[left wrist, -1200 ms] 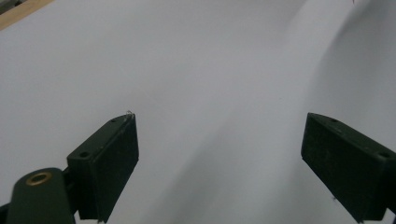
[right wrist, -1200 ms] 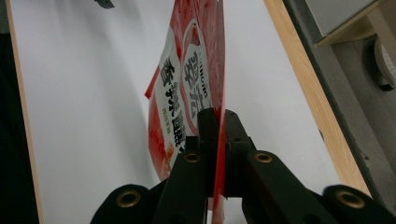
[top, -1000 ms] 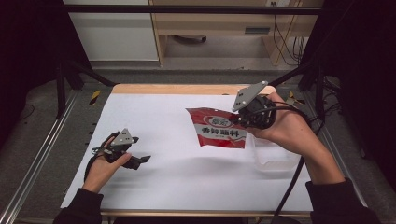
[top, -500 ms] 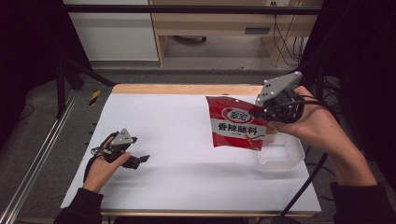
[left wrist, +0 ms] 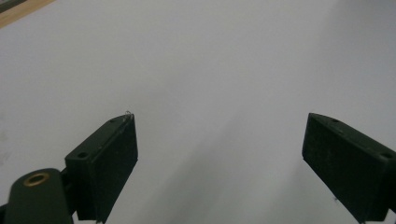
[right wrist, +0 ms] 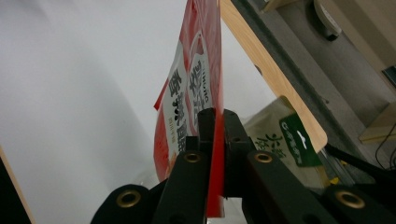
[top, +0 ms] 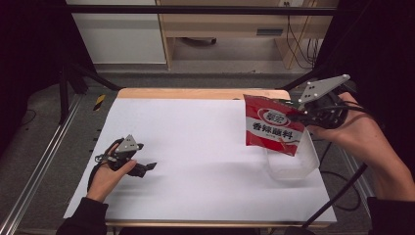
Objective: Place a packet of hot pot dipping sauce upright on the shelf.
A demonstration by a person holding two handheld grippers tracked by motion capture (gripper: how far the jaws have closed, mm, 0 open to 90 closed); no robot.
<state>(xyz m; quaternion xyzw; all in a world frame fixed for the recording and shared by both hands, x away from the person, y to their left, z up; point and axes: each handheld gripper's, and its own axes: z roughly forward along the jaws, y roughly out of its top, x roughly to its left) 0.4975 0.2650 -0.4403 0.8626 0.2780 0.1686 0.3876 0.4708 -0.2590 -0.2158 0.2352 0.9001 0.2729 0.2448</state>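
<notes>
Now, high view: your right gripper [top: 296,116] holds the red packet [top: 272,128] by its right edge, lifted clear of the table [top: 195,127]. The packet hangs upright over the clear tub [top: 289,161] at the right near side, its lower edge just above the tub's far rim. Your left gripper [top: 147,167] rests on the table at the left, well apart from all of it.

Left gripper view: jaws stand wide apart, nothing between them, plain white table [left wrist: 210,70] below. Leave that hand parked unless the tub starts to slide; then bring it over to steady the wall.

Right gripper view: jaws pinched tight on the thin packet [right wrist: 196,102] edge, the packet standing edge-on. A green-labelled bag [right wrist: 285,137] shows behind it, seemingly inside the tub.

Step in hand, as I read it: getting the packet into the tub. To do it well, centre the packet over the opening first, then lower it. Tilt your wrist so the bottom corner leads in and doesn't catch the rim. Keep the pinch firm until the packet's weight rests inside, then open. The tub looks light, so a sideways nudge may shift it.
</notes>
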